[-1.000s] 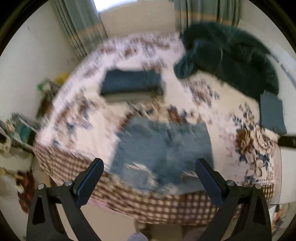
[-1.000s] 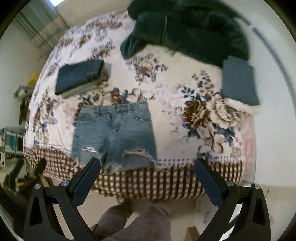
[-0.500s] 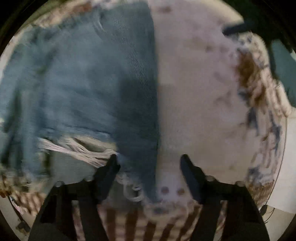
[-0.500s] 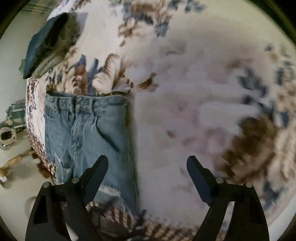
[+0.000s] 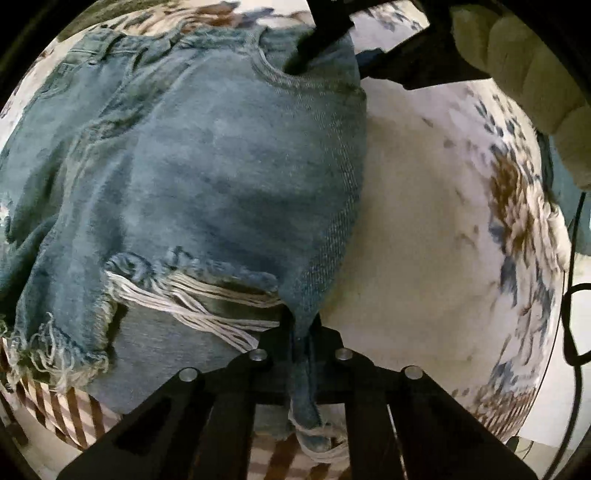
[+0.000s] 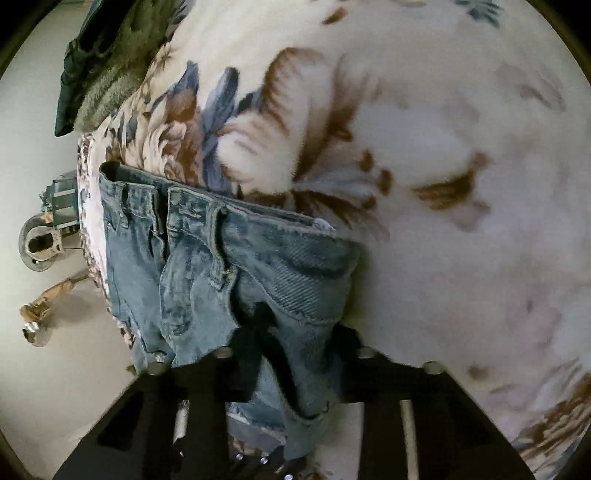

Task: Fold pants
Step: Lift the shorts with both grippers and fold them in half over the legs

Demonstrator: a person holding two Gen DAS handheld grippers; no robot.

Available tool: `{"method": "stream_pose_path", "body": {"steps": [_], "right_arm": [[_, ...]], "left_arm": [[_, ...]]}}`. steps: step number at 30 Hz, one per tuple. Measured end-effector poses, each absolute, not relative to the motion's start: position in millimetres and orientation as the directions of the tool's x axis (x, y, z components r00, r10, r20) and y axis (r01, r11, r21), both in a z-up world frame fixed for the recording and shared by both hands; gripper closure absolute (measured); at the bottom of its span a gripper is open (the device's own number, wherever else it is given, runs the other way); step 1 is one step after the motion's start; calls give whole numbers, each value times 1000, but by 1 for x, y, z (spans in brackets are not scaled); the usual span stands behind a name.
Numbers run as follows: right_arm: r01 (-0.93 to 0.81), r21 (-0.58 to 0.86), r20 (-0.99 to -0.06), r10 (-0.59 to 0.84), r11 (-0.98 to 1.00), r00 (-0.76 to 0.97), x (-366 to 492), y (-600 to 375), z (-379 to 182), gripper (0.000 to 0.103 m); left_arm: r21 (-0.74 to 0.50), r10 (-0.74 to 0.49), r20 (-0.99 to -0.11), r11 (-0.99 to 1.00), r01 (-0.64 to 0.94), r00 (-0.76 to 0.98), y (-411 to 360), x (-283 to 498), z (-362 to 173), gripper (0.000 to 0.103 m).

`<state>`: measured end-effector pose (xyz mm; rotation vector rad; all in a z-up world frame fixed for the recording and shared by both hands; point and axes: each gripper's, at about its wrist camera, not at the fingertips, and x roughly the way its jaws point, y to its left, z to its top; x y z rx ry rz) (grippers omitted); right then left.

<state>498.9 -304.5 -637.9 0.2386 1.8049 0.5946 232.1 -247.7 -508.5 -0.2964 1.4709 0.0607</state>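
Light-blue ripped denim shorts [image 5: 207,177] lie on a floral bedspread [image 5: 424,221]. My left gripper [image 5: 301,332] is shut on the right side seam of the shorts near the frayed hem. My right gripper [image 6: 295,343] is shut on the right side of the shorts by the waistband and pocket [image 6: 288,266]; its black frame also shows at the top of the left wrist view [image 5: 325,29]. The waistband [image 6: 207,206] with belt loops runs to the left. The fabric bunches up between the two grips.
A checked bed skirt [image 5: 66,406] hangs at the bed's near edge. A folded dark stack [image 6: 92,66] lies far on the bed. Clutter stands on the floor [image 6: 40,243] left of the bed. A gloved hand [image 5: 535,81] shows at top right.
Both grippers came down from above the bed onto the right side of the shorts and closed on the fabric, left near the hem, right near the waistband.
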Motion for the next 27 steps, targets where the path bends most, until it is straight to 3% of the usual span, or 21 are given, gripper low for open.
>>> {"method": "stream_pose_path", "body": {"steps": [2, 4, 13, 19, 27], "right_arm": [[-161, 485, -854, 426, 859, -298, 498, -299, -629, 93], [-188, 463, -870, 405, 866, -280, 497, -295, -617, 95], [-285, 418, -908, 387, 862, -163, 486, -265, -526, 97], [-349, 446, -893, 439, 824, -103, 477, -175, -459, 98], [-416, 406, -911, 398, 814, -110, 474, -33, -469, 98]], "left_arm": [[-174, -145, -980, 958, -228, 135, -241, 231, -495, 100], [-189, -150, -975, 950, -251, 165, -229, 229, -481, 100], [-259, -162, -939, 914, -312, 303, -137, 205, -410, 100], [-288, -134, -921, 866, -410, 365, -66, 207, -384, 100], [-210, -10, -932, 828, -519, 361, 58, 199, -403, 100]]}}
